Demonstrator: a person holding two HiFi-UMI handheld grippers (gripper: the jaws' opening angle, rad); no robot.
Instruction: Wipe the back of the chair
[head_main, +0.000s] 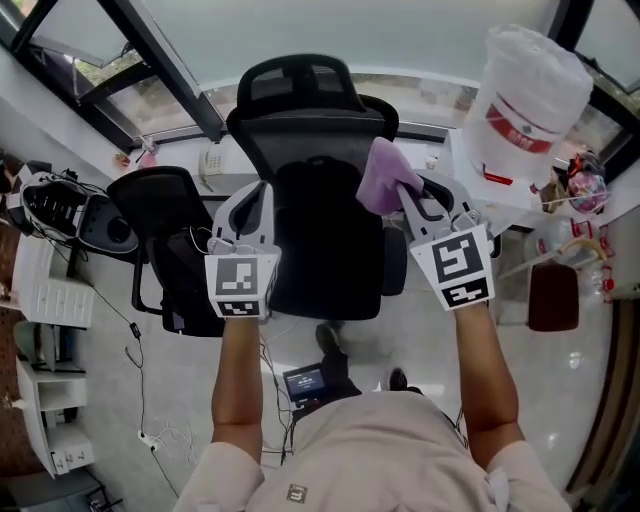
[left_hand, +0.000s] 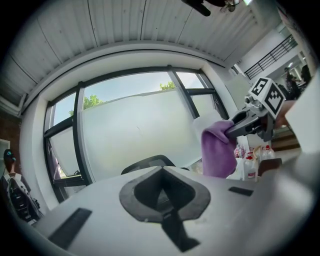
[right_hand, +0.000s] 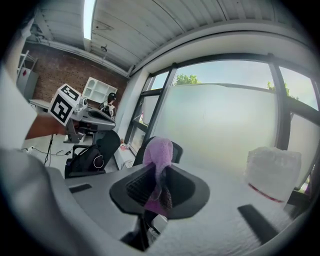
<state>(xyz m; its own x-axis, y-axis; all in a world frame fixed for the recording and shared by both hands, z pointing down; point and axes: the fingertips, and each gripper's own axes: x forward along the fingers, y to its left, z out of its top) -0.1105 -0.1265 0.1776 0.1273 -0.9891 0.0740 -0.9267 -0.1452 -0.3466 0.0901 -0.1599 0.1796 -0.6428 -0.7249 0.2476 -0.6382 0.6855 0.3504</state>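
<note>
In front of the window, the right claw (head_main: 403, 190) pinches a purple cloth (head_main: 383, 170) by the right edge of the chair back (head_main: 300, 140). The left claw (head_main: 260, 195) is pressed together, empty. Wiping looks barely started.

Floor (head_main: 570, 400) is pale glossy tile. Standing on it: black office chair (head_main: 325, 250) in the middle, second black chair (head_main: 160, 210) just beside it on the left, white shelf unit (head_main: 45, 300) far left, dark red bin (head_main: 553, 296) on the right. Loose on the tiles: small device with a lit screen (head_main: 303, 381) near the office chair's base, white power strip (head_main: 145, 437) with cables trailing along the left side. Window sill (head_main: 178, 152) behind the chairs carries a white desk phone (head_main: 212, 160).
</note>
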